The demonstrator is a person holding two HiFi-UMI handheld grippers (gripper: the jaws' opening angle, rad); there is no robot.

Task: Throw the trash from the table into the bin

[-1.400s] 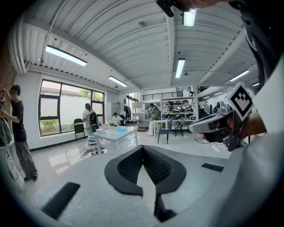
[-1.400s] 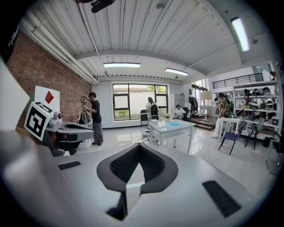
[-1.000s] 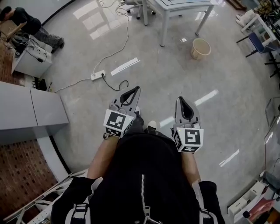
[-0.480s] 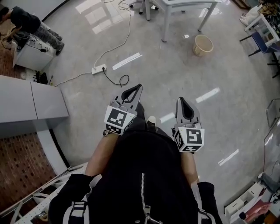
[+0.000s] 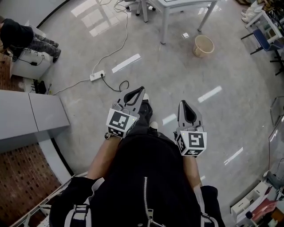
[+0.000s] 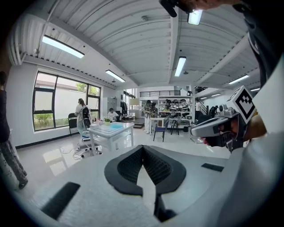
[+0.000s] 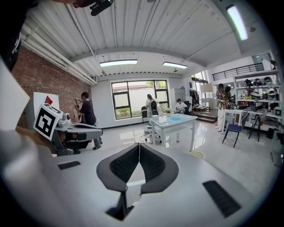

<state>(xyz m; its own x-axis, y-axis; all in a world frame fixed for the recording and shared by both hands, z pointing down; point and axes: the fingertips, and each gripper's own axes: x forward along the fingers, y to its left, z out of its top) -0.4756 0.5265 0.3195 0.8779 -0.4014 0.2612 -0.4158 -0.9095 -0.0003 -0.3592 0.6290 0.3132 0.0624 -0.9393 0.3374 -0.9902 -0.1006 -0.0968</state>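
1. My left claw (image 6: 143,148) is closed: its pads meet at the tips and there is nothing between them.
2. My right claw (image 7: 139,145) is also fully closed and empty.
3. Both claws are held out in front of me over the floor (image 5: 186,77), side by side but apart, and they touch nothing.
4. The bin (image 5: 203,45), pale and round, stands on the floor beside a corner leg of the desk (image 5: 186,4), well ahead of both claws.
5. Small items sit on the desk top, but I cannot tell which are trash.
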